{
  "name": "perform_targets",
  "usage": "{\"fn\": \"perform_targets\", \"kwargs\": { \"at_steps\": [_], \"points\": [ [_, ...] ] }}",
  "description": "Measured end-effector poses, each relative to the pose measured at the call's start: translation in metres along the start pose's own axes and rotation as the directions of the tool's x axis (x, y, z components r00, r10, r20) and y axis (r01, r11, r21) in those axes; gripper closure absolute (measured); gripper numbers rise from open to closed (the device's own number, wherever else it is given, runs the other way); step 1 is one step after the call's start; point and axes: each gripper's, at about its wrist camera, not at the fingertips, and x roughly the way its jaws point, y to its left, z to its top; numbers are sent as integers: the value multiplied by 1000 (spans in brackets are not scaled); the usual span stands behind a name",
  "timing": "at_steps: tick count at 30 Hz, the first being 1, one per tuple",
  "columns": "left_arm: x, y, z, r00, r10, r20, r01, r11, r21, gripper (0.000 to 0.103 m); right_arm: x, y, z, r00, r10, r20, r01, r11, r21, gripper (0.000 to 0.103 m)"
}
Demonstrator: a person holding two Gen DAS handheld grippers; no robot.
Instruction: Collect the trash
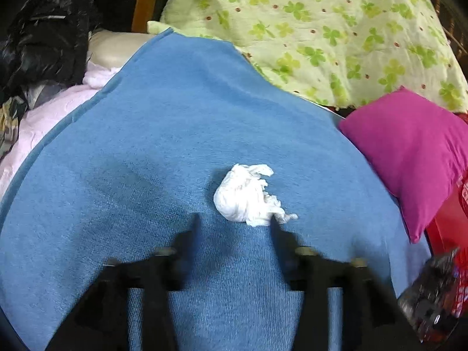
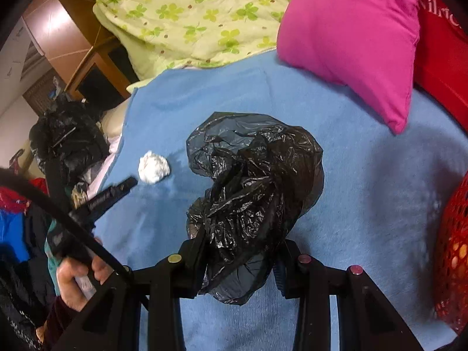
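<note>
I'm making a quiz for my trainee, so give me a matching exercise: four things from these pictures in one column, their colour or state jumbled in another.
Things:
1. crumpled paper tissue wad
2. thin plastic trash bag
3. square fabric pillow
4. left hand-held gripper

States:
A. magenta
B. open, empty
C. white, lying on the blue blanket
D. black, between the right hand-held gripper fingers

Pairs: 1-C, 2-D, 3-A, 4-B

Left claw over blue blanket, tissue wad just ahead.

Left gripper jaws spread wide, nothing between them. Crumpled white tissue lies on the blue blanket just beyond the right fingertip, about touching it, off-centre to the right. Magenta pillow far right. Green clover-print quilt ahead. Black plastic bag far ahead-left, pale pink cloth below it.
</note>
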Motion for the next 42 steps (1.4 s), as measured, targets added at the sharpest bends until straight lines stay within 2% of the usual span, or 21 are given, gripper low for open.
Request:
{"fn": "perform_targets", "kwargs": {
  "at_steps": [2,4,5,12,19,21,22,25,28,42],
  "points": [
    [4,-6,3,1000,16,10,-17,1000,22,44,4,1,-5,1000,12,-13,-12,1000,-10,63],
    [10,-14,3,998,59,21,-60,995,76,35,9,3,-9,1000,16,-26,-16,1000,-22,63],
    [13,-17,3,996,81,25,-83,992,99,33,13,4,-10,999,20,-36,-21,999,-24,63],
    [46,-28,8,989,146,-17,-142,980,138,33,33,9,-14,995,38,-94,-43,998,-52,63],
    [45,-42,8,985,170,7,-168,965,202,33,45,5,-13,990,48,-133,-52,998,-25,62],
    [43,-44,7,986,168,16,-168,963,209,37,45,3,-14,990,50,-135,-53,998,-17,62],
    [42,-45,7,986,166,22,-167,963,213,45,45,2,-14,990,49,-134,-52,999,-16,62],
    [39,-47,5,985,169,29,-171,959,225,61,44,4,-16,991,44,-129,-47,999,-24,62],
    [36,-49,4,986,162,38,-167,959,231,67,44,6,-15,991,38,-127,-43,999,-33,62],
    [-3,-66,-2,982,128,141,-164,943,290,70,48,12,-16,992,17,-122,-23,999,-48,62]
  ]
}}
